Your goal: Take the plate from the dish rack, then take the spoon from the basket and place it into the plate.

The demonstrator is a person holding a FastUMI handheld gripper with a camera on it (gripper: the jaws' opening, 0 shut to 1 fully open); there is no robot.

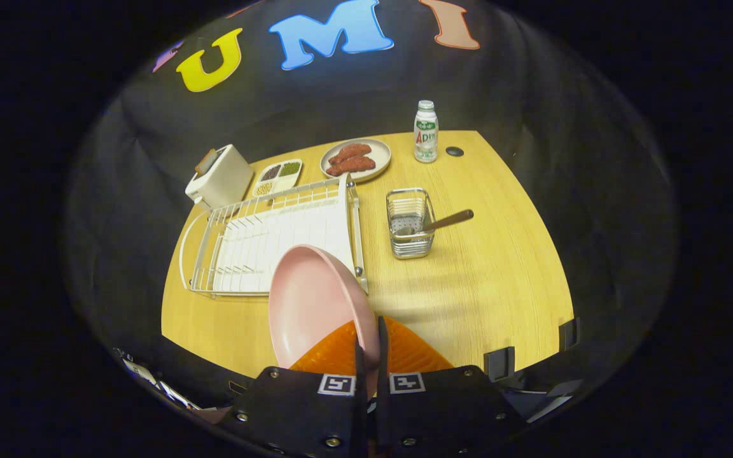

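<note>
At bottom centre the gripper [366, 346] pinches the rim of a smooth pink round plate [312, 305] between its ribbed pads, holding it on edge above the wooden table [500, 280]. Left of centre lies the white wire rack [265, 245]. Right of it a square wire basket [410, 222] holds a wooden-handled spoon [439, 222], its handle leaning right.

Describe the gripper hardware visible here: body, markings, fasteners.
The gripper has a dark, angular two-part body with flat faceted plates. Each half carries one small square black-and-white fiducial tag near the finger base. Small round screws dot the plates. The finger pads are ribbed with fine parallel grooves. No cables can be made out.
</note>
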